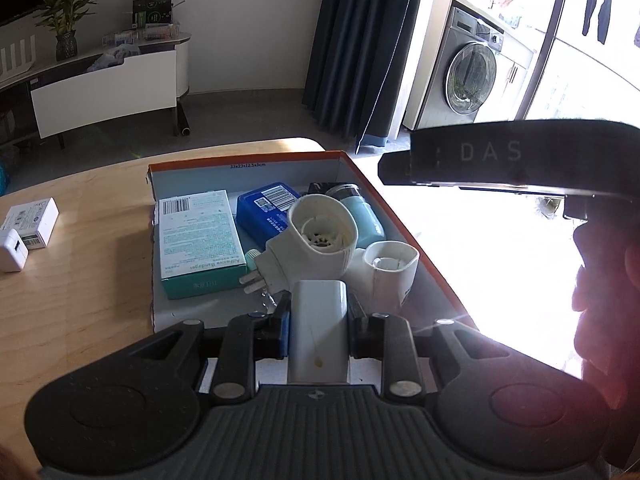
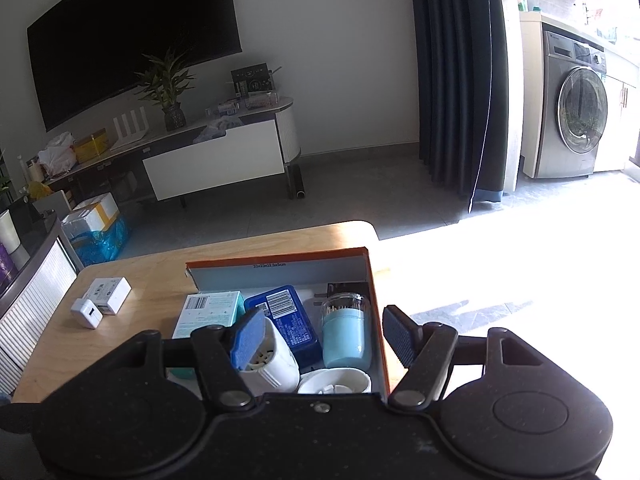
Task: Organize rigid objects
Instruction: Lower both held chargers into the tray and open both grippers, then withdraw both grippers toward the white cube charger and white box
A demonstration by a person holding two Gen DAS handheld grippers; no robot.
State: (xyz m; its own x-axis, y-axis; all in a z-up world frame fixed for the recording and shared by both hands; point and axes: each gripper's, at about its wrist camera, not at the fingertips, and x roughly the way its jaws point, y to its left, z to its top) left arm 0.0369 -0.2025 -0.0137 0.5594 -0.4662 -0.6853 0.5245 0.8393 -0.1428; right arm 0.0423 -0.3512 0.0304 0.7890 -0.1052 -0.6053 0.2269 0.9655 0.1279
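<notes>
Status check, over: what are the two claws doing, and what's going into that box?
Left gripper shut on white block, over box. Right gripper open, empty. Box crowded: white adapters, blue case. Two chargers on table.

The left gripper (image 1: 319, 322) points downward with its jaws clamped on a white block (image 1: 319, 332) (blue pad on the left side). The right gripper (image 2: 326, 336) angles downward too, jaws spread wide, holding nothing.

**White block gripped over an orange-edged box**

The left gripper (image 1: 319, 320) is clamping a white rectangular block (image 1: 319, 332) above a box (image 1: 404, 224) sitting on the wooden tabletop (image 1: 88, 272), holding a bandage carton (image 1: 198, 240), blue case (image 1: 266, 210) and white plug adapters (image 1: 316, 240).
</notes>
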